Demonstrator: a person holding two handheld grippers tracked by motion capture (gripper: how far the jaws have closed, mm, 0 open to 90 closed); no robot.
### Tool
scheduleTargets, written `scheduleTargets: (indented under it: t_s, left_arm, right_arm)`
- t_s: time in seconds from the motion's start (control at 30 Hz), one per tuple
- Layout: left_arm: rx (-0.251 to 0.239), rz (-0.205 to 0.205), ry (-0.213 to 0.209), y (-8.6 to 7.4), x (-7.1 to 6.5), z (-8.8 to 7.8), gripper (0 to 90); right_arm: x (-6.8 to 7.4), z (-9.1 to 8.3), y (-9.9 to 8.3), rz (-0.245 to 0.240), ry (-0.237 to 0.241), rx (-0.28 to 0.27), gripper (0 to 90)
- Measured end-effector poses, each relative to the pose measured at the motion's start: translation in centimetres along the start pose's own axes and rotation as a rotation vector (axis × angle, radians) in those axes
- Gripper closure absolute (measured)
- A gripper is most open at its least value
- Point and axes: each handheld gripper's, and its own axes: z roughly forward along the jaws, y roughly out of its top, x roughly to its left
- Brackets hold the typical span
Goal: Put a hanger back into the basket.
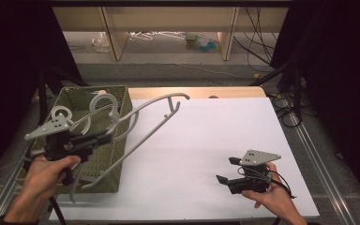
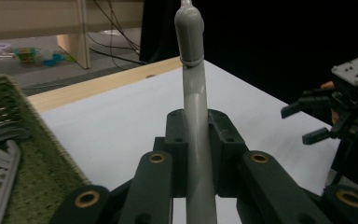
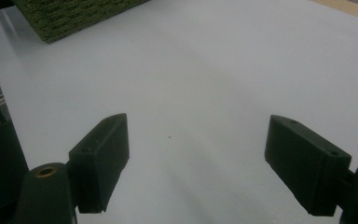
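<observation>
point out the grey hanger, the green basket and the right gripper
grey hanger (image 1: 154, 125), high view, on its long arm above the table
green basket (image 1: 124, 108), high view, on its right wall
right gripper (image 1: 227, 169), high view, midway between the tips of its open jaws

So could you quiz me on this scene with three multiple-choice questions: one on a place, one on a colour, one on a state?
1. Where is the basket?
A. table's left edge
B. table's middle
C. floor

2. What colour is the hanger in the left tool?
A. red
B. grey
C. yellow

3. How is the right tool?
A. shut on a hanger
B. open, holding nothing
C. shut on a cloth

Key: 1 A, it sits at the white table's left side. 2 B, its arm looks grey. 3 B, bare table between its jaws.
</observation>
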Motion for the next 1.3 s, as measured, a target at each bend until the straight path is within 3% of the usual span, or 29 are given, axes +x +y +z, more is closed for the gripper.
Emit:
scheduleTargets:
  t_s: [0.07,0.1,0.17,0.2,0.23,0.27,0.3,0.57,0.8,1.3]
  left_arm:
    - [0.006,0.002,0.017,0.3,0.4,-0.4,79.1]
    - [0.003,-0.026,0.034,0.7,1.0,-0.9,79.0]
    - [0.0,-0.018,0.045,1.0,1.4,-1.2,79.0]
    - [-0.009,-0.036,0.06,1.2,2.0,-1.7,79.0]
    - [-0.009,-0.036,0.06,1.2,2.0,-1.7,79.0]
    - [-0.025,-0.011,0.098,1.4,2.9,-2.1,79.0]
    - [-0.028,-0.009,0.108,1.4,3.2,-2.2,79.0]
    - [-0.051,-0.033,0.153,1.7,5.9,-3.0,79.0]
    - [-0.009,-0.069,0.197,2.4,9.0,-3.7,79.0]
    - [0.121,-0.067,0.277,2.3,13.1,-4.6,78.9]
  right_arm:
    - [0.0,0.0,0.0,0.002,0.0,0.0,23.0]
    - [0.0,0.0,0.0,0.0,0.002,0.006,23.0]
    - [0.0,0.0,-0.1,-0.002,0.003,0.007,23.0]
    - [-0.1,0.0,-0.1,0.0,0.002,0.004,23.0]
    - [-0.1,0.0,-0.1,0.001,0.002,0.006,23.0]
    - [-0.1,0.0,-0.1,0.004,0.0,0.008,23.0]
    - [-0.1,0.0,-0.1,0.004,0.0,0.008,23.0]
    - [-0.2,0.1,-0.2,0.009,0.003,0.01,23.1]
    - [-0.2,0.1,-0.2,0.013,0.009,0.014,23.1]
    - [-0.1,0.1,-0.2,0.02,0.015,0.02,23.5]
